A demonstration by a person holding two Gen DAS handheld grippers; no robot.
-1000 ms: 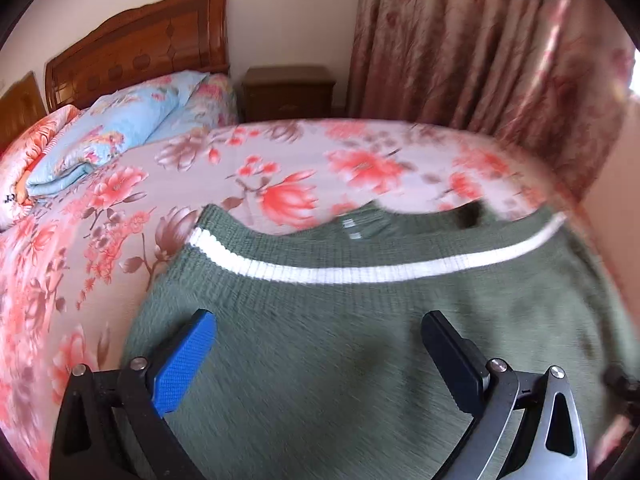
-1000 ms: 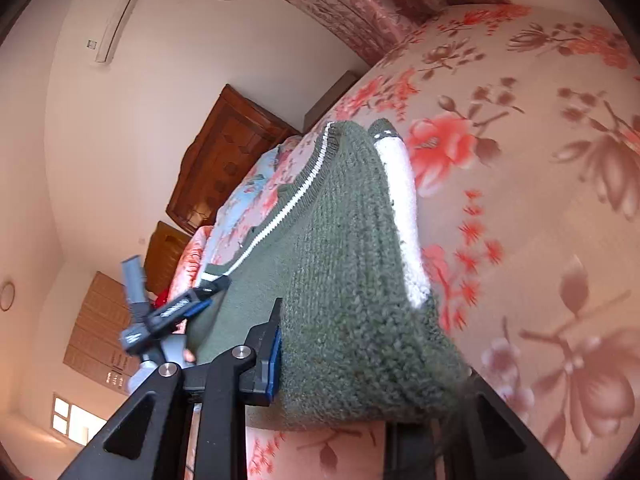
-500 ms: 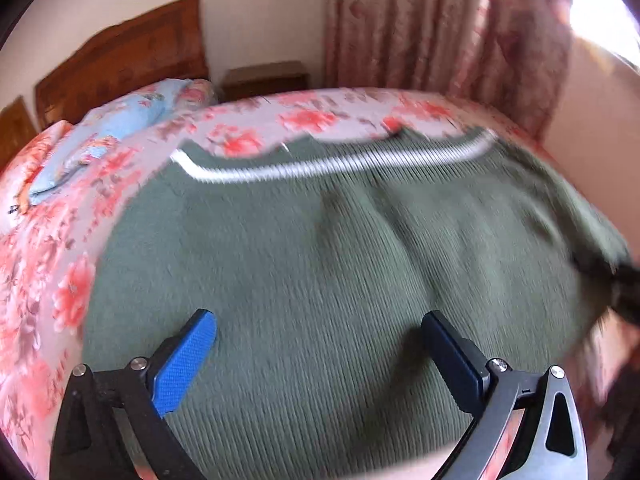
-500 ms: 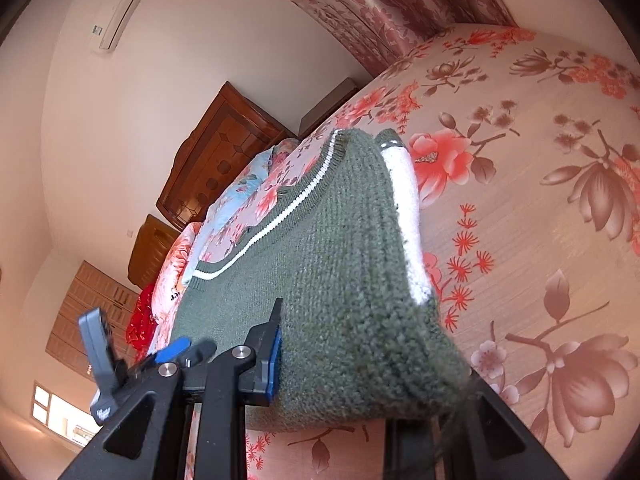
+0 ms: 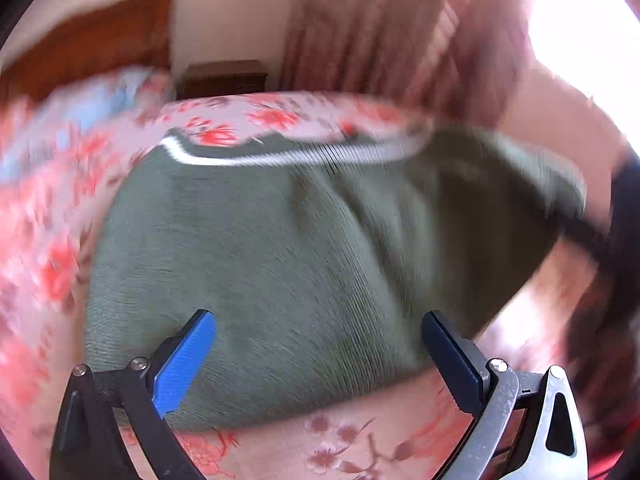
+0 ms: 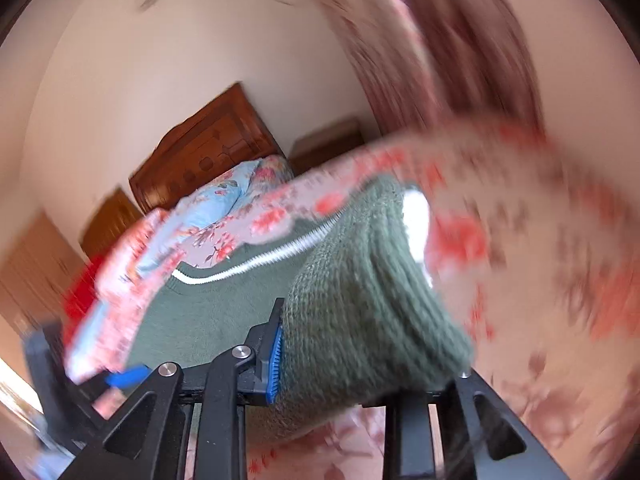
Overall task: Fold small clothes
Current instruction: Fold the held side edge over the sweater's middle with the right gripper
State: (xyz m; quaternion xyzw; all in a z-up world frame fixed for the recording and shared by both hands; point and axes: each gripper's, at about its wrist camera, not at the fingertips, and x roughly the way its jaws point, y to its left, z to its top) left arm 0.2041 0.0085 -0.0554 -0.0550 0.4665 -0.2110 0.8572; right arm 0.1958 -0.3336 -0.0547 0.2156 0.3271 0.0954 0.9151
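While the left gripper (image 5: 318, 354) hangs agape over the green sweater (image 5: 280, 264) on the bed (image 5: 360, 440), the right gripper (image 6: 368, 364) pinches its bunched edge at 3 o'clock.

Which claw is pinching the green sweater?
The right claw pinches a thick bunch of the green sweater. The left claw is wide open above it.

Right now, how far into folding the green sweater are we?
Early. Done: green sweater lies spread on the floral bedspread. In hand: right gripper is shut on one edge, bunched; left gripper is open above it. Left: no completed fold visible.
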